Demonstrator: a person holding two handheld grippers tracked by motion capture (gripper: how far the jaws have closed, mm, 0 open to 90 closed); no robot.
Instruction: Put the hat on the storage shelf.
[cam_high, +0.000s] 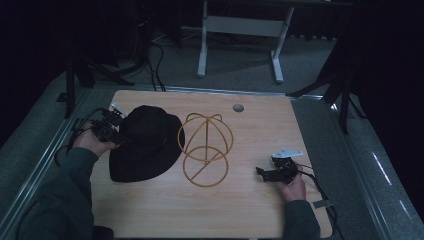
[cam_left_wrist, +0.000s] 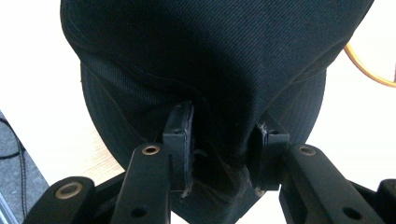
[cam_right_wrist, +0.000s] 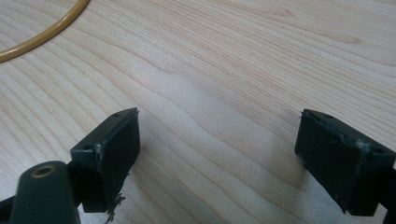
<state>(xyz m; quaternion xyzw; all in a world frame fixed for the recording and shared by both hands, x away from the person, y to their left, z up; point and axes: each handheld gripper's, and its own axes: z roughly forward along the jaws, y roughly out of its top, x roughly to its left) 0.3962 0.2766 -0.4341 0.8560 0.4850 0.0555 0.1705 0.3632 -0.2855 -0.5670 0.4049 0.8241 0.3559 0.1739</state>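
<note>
**Black hat pinched in the left gripper beside the wire stand**

High view: the black hat (cam_high: 145, 145) lies on the wooden table (cam_high: 250, 210), its brim spread flat. The left gripper (cam_high: 116, 134) sits at the hat's left edge, held by the person's left hand (cam_high: 92, 142), and reaches into the crown. Just past the hat on the side away from that gripper stands a yellow wire stand (cam_high: 205, 150), a domed frame over a round base ring; the hat's brim touches or overlaps its near hoop. The right gripper (cam_high: 265, 172) rests low over bare wood, well apart from the hat, with the stand between them.

Left gripper view: the left gripper (cam_left_wrist: 224, 149) has its jaws partly closed on a fold of the hat (cam_left_wrist: 210, 60), both pads pressing dark cloth bunched between them. A piece of the stand (cam_left_wrist: 369, 72) shows beyond the hat, up and to the right.

Right gripper view: the right gripper (cam_right_wrist: 217, 140) stands wide open with only table (cam_right_wrist: 233, 56) between its pads, holding nothing. A curve of the stand (cam_right_wrist: 46, 35) lies ahead and to the left.
</note>
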